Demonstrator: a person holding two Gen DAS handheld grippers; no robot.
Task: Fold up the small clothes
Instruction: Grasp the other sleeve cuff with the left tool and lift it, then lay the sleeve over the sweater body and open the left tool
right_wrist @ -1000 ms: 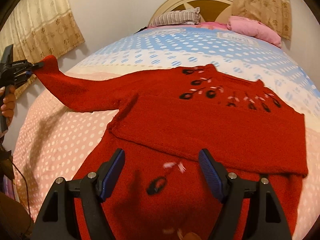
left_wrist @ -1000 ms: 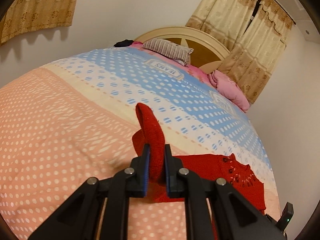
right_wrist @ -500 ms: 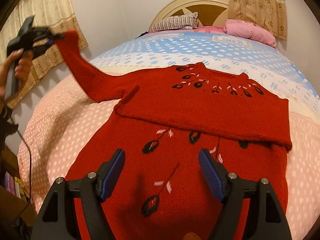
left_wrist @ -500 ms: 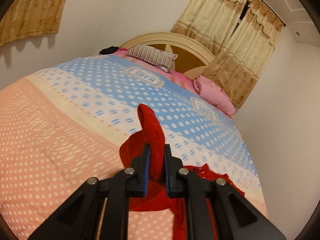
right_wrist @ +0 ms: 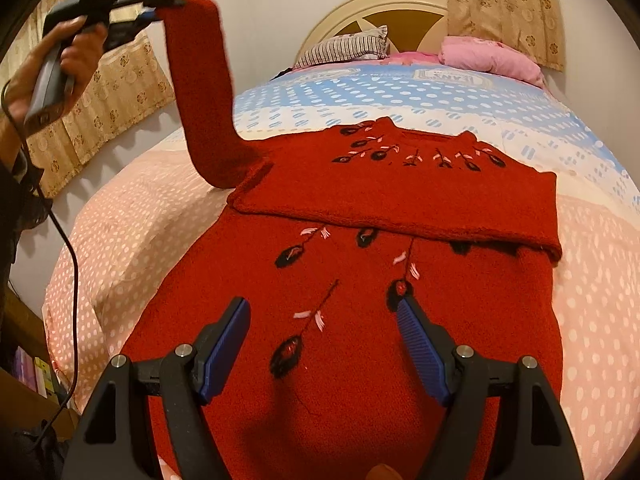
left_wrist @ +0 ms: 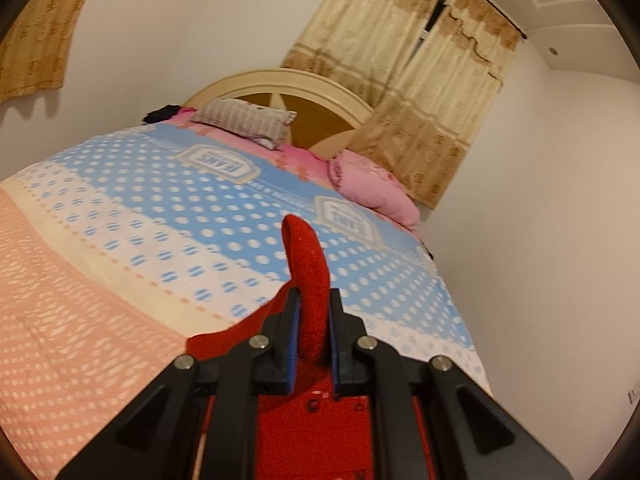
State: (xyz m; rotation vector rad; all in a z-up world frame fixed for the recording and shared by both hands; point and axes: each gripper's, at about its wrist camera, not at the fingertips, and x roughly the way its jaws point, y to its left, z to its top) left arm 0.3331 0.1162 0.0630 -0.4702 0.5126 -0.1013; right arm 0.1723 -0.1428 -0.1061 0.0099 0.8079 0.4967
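My left gripper (left_wrist: 311, 332) has its jaws clenched on the cuff end of the sweater's sleeve (left_wrist: 306, 276); in the left wrist view the red knit stands up between the two blue pads at lower centre of the frame and curls over above them. In the right wrist view the same left gripper (right_wrist: 160, 2) sits in the upper left of the frame, held in my left hand (right_wrist: 56, 64), with a black cable (right_wrist: 72, 264) hanging down the left edge. The sleeve (right_wrist: 204, 92) runs from there down and to the right, lifted clear of the bed, and joins the sweater (right_wrist: 360, 300) at its shoulder near mid-frame. The sweater lies flat on the bed (right_wrist: 132, 248), filling the centre and lower part of the right wrist view; it is red with black and pink leaf stitching. Its other sleeve is folded across the chest as a band running left to right under the neckline. My right gripper (right_wrist: 323, 344) has its jaws released, wide apart, with nothing between them, low over the lower body of the sweater at bottom centre of the frame; I cannot tell whether the pads touch the knit. A striped pillow (left_wrist: 246, 122) and a pink pillow (left_wrist: 372, 188) lie at the head of the bed, against the headboard (left_wrist: 296, 88), with curtains (left_wrist: 420, 80) behind in the upper right of the left wrist view.
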